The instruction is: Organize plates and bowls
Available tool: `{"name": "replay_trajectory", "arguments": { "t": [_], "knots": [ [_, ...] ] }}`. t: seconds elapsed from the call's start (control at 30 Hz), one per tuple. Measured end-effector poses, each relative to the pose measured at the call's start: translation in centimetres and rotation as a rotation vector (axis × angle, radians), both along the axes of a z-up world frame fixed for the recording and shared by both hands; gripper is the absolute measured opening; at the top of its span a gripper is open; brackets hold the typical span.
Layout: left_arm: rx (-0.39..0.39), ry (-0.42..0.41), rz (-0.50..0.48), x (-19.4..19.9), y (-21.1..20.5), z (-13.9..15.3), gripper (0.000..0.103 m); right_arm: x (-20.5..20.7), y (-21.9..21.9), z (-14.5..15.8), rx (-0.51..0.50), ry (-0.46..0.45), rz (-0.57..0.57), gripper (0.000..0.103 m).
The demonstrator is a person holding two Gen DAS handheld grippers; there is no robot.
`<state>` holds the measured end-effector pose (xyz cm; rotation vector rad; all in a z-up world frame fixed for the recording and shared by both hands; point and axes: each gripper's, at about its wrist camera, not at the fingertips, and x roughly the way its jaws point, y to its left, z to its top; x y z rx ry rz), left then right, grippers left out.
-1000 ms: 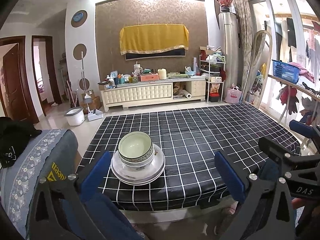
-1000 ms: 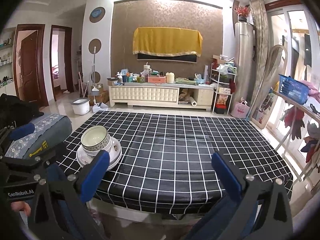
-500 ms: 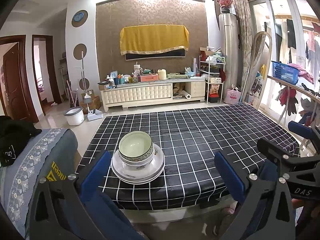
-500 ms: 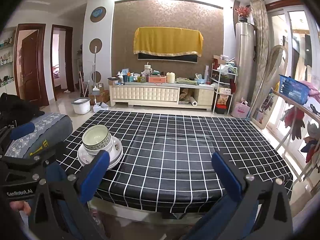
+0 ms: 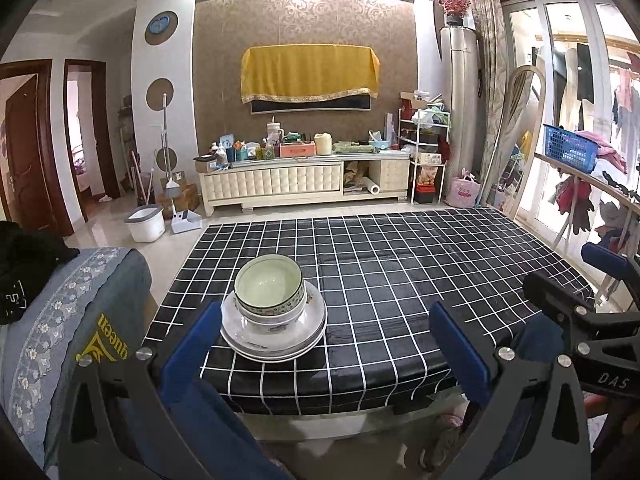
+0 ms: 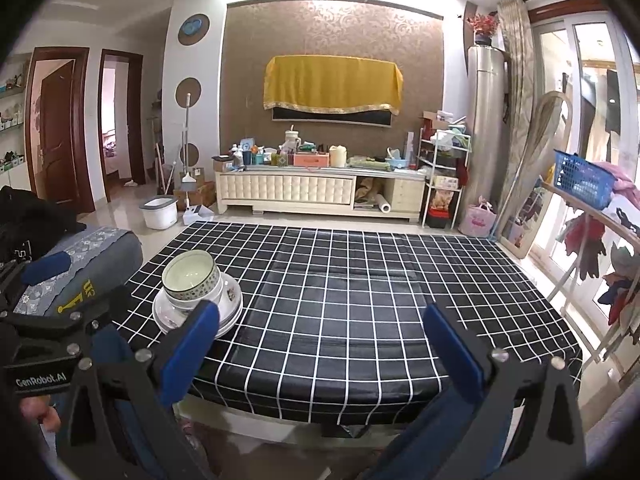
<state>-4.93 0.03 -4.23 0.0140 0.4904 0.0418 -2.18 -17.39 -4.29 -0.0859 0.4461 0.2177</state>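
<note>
On the near left part of the tabletop (image 5: 400,280), left of centre in the left wrist view, the crockery stands in one stack; two bowls (image 5: 269,288) sit nested upright on a pile of white plates (image 5: 276,336), and the same stack shows at left of centre in the right wrist view, bowls (image 6: 191,276) above plates (image 6: 230,300); how many plates lie there I cannot count with certainty. The rest of the black checked cloth shows nothing else on it. The left tool (image 5: 324,344) hangs short of the tabletop's near edge with its blue fingers (image 5: 192,344) spread wide, holding nothing, the stack just beyond its left finger; the right tool (image 6: 320,344) likewise stands wide and empty in the lower part of its frame, its left finger (image 6: 190,340) overlapping the plates' near rim in the picture, though I cannot tell that it touches. At the lower left of the left wrist view lies a grey-blue cushion (image 5: 60,320).

Judging from this, the stacking looks done or nearly so, and no piece is in hand; if anything remains, it would be squaring the stack or shifting it whole. That calls for a low approach to the plate rim, fingers either side, and a slow steady lift, since nested bowls may slide.
</note>
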Motion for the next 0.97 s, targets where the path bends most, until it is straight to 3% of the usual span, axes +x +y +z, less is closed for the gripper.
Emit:
{"name": "replay_trajectory", "arguments": {
  "t": [0.97],
  "knots": [
    [0.019,0.019,0.000,-0.30,-0.49,-0.09,0.102,0.13,0.18,-0.15,0.001,0.014,-0.007,0.103]
  ]
}}
